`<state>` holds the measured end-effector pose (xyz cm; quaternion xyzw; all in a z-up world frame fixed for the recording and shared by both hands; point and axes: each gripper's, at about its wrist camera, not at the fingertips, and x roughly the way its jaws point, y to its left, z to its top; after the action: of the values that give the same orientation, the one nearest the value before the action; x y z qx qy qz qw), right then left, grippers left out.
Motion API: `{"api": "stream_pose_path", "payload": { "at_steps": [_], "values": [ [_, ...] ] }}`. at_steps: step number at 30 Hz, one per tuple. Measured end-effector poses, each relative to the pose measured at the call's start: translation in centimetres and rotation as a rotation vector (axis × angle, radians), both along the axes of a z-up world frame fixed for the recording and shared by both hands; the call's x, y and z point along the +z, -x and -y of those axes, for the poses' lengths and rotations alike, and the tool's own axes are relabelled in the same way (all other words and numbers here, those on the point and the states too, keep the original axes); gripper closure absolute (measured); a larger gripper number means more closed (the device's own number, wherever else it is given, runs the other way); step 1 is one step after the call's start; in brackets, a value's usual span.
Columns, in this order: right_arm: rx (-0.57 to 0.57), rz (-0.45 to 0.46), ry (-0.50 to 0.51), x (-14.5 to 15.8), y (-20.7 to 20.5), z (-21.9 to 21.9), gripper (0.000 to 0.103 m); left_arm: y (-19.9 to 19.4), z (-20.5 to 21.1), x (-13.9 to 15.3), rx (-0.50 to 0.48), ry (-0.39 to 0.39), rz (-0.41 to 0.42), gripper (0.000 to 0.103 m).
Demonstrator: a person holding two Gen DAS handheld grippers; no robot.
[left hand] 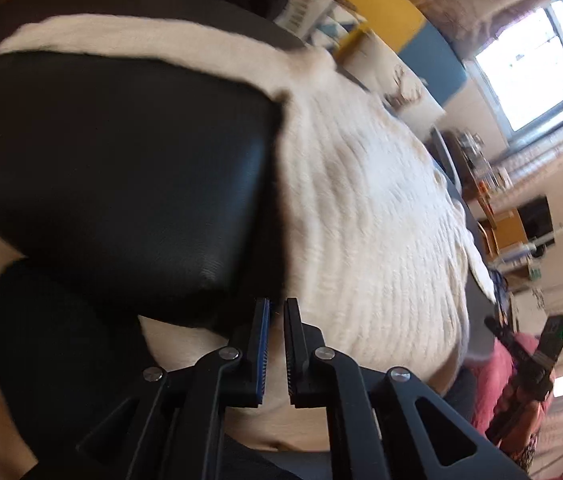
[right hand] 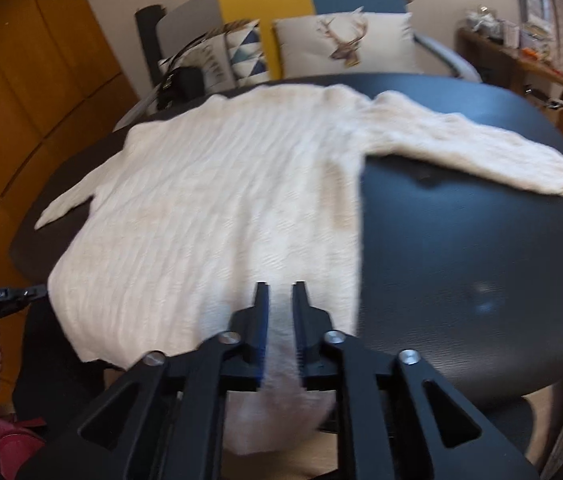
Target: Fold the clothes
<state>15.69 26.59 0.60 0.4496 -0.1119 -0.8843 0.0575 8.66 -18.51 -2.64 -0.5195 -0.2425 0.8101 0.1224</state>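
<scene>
Black round table [right hand: 461,240] fills both views, white knit sweater [right hand: 209,200] spread flat on it, both sleeves out, hem hanging over the near edge. Right gripper [right hand: 280,292] shows hem fabric between nearly closed jaws; grip unclear. Left gripper [left hand: 276,308] is nearly shut at the hem, contents unclear. Risk: loose knit slips or drags off the edge if pulled unevenly. No containers visible. Behind: sofa with a deer cushion [right hand: 341,44].

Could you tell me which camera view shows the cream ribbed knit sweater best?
The right wrist view: the cream ribbed knit sweater lies spread on the black round table, body and both sleeves visible. The left wrist view shows it only obliquely, one sleeve stretching away.
</scene>
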Motion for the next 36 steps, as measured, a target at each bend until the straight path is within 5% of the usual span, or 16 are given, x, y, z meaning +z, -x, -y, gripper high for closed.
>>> {"api": "stream_pose_path", "payload": {
  "at_steps": [5,10,11,13,15,21,26,30,36],
  "values": [
    [0.0,0.048,-0.102,-1.3,0.5,0.8,0.082,1.6,-0.1,-0.1,0.038,-0.015,-0.013,0.096],
    [0.021,0.123,-0.112,-3.7,0.9,1.4,0.075,4.0,-5.6,-0.4,-0.104,0.079,-0.079,0.096],
    [0.026,0.128,-0.142,-3.9,0.9,1.5,0.076,4.3,-6.8,-0.5,-0.137,0.115,-0.092,0.095],
    [0.034,0.119,-0.214,-3.8,0.7,1.7,0.097,4.8,-8.8,-1.3,-0.181,0.226,-0.096,0.095],
    [0.038,0.117,-0.259,-3.8,0.4,1.4,0.099,4.9,-9.1,-1.5,-0.187,0.251,-0.122,0.095],
    [0.023,0.138,-0.185,-3.7,-0.6,-1.9,0.097,4.6,-8.1,-1.2,-0.17,0.245,-0.119,0.094],
    [-0.036,0.031,-0.03,-1.7,-0.4,-3.4,0.09,4.5,-7.4,0.8,-0.122,0.244,-0.18,0.095],
    [0.007,0.034,-0.115,-2.4,2.3,-1.7,0.09,5.5,-9.9,2.5,-0.185,0.263,-0.261,0.095],
    [0.072,0.038,-0.242,-3.5,6.3,0.9,0.086,8.3,-14.3,-0.7,-0.299,0.411,-0.203,0.093]
  ]
}}
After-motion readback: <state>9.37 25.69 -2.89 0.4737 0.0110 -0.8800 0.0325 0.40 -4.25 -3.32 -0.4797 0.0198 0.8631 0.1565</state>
